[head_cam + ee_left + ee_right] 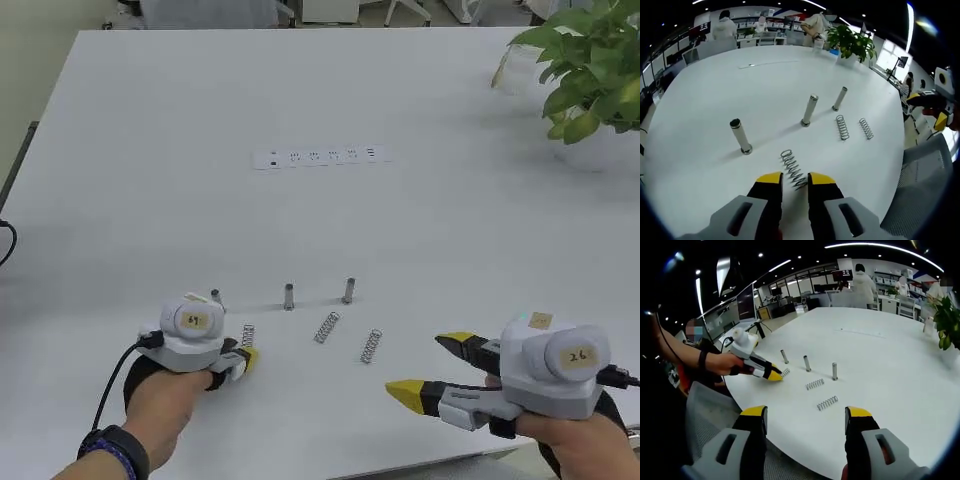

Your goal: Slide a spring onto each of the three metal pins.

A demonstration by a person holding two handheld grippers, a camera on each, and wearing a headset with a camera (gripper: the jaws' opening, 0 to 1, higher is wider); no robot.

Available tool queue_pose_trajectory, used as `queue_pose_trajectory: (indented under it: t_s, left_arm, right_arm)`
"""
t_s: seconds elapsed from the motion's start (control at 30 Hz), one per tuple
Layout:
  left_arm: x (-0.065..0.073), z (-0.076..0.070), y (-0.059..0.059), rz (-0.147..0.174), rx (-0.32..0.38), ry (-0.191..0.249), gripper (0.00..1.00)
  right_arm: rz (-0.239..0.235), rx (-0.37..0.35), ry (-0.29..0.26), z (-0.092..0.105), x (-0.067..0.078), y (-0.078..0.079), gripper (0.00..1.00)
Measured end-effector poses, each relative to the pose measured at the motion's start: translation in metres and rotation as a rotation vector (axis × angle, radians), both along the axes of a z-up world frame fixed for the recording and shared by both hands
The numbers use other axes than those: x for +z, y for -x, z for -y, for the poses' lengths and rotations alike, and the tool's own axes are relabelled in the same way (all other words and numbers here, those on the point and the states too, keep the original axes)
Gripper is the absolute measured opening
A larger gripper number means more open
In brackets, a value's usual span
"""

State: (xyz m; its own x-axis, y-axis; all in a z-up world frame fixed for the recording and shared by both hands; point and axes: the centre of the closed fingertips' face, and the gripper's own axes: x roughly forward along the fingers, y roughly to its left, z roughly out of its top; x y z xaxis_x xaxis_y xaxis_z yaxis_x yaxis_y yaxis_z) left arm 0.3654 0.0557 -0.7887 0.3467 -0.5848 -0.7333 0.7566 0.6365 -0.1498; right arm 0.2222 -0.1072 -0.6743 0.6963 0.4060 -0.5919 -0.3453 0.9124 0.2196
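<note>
Spring: likely light, compressible, rolling easily; best pinched mid-coil. Left gripper jaws narrowly bracketing its near end, grip uncertain; right gripper jaws gaping wide.

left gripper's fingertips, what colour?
Yellow fingertips on the left gripper; clearest in the left gripper view.

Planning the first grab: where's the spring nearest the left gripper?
Left gripper view: the spring lies with its near end between the left gripper's tips, right of the leftmost pin.
</note>
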Motion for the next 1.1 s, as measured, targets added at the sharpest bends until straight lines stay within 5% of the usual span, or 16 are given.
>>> queue_pose_trajectory:
  t_s: [0.13,0.6,1.1]
  left_arm:
    - [-0.002,-0.005,-0.002,0.015,0.004,-0.038,0.03]
    - [0.004,-0.009,0.008,-0.016,-0.024,-0.035,0.02]
    - [0.021,-0.018,0.021,0.015,-0.070,-0.024,0.02]
  right_arm:
    - [0.000,0.000,-0.004,0.000,-0.001,0.000,0.61]
    - [-0.012,0.008,-0.008,-0.001,-0.006,0.005,0.60]
    - [-0.015,0.032,-0.026,-0.011,-0.008,0.003,0.58]
